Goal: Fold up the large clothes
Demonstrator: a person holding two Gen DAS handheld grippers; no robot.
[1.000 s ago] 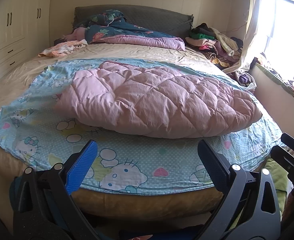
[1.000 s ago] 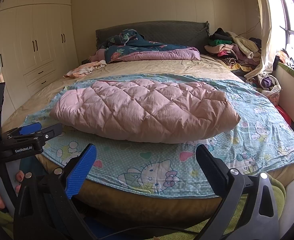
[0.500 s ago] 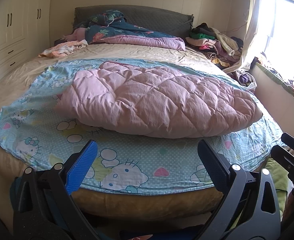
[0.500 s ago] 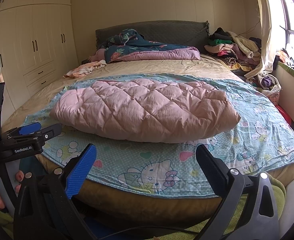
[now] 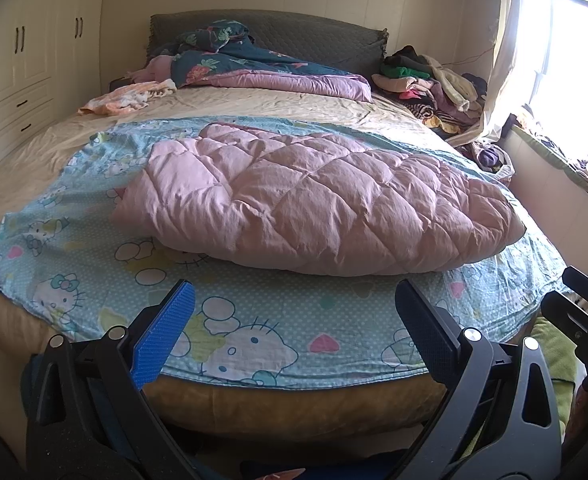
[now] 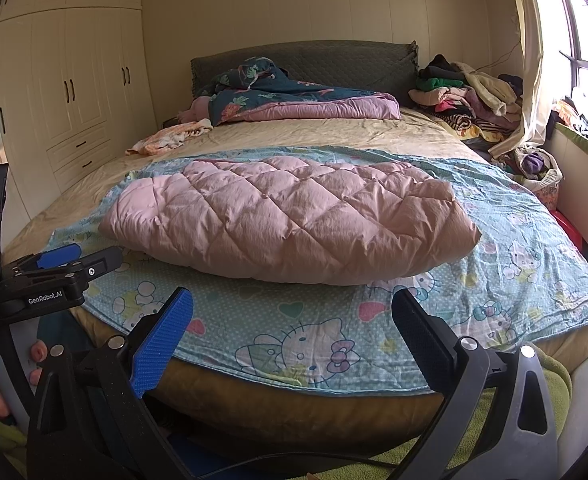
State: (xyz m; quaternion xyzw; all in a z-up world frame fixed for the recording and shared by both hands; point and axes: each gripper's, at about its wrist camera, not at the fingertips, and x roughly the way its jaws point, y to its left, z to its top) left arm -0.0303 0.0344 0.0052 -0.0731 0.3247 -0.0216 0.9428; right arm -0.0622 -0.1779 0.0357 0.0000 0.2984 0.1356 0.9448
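A pink quilted garment lies folded into a thick bundle on a light blue cartoon-print sheet spread over the bed; it also shows in the right wrist view on the same sheet. My left gripper is open and empty, held off the foot of the bed, short of the garment. My right gripper is open and empty too, also at the foot of the bed. The left gripper shows at the left edge of the right wrist view.
A dark floral duvet is bunched at the headboard. An orange-white cloth lies at the far left of the bed. A pile of clothes sits at the far right by the curtain. White wardrobes line the left wall.
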